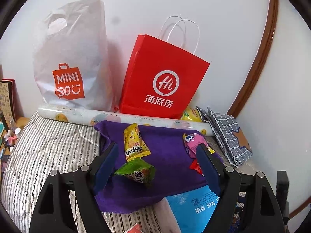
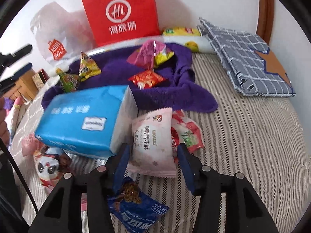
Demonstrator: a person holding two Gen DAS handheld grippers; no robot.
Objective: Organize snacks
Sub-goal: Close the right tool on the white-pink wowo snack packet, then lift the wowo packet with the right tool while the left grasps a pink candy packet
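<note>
On the striped bed lies a purple cloth (image 1: 165, 141) (image 2: 159, 97) with a yellow packet (image 1: 135, 142), a green packet (image 1: 136, 171), a magenta packet (image 2: 147, 54) and a red packet (image 2: 147, 78) on it. My left gripper (image 1: 155, 155) hovers open over the cloth, and the green packet lies untouched between its fingers. My right gripper (image 2: 152, 147) is open around a pale pink packet (image 2: 153, 141) on the sheet, its pads just clear of it. A red-and-white packet (image 2: 186, 132) lies beside that one. A blue cookie packet (image 2: 136, 211) sits under the right gripper's base.
A blue tissue pack (image 2: 83, 120) rests on the cloth's near edge, with a panda packet (image 2: 47, 167) beside it. A red paper bag (image 1: 163, 77), a white plastic bag (image 1: 72, 62) and a paper roll (image 1: 77, 115) line the wall. A folded checked cloth (image 2: 248, 64) lies at the right.
</note>
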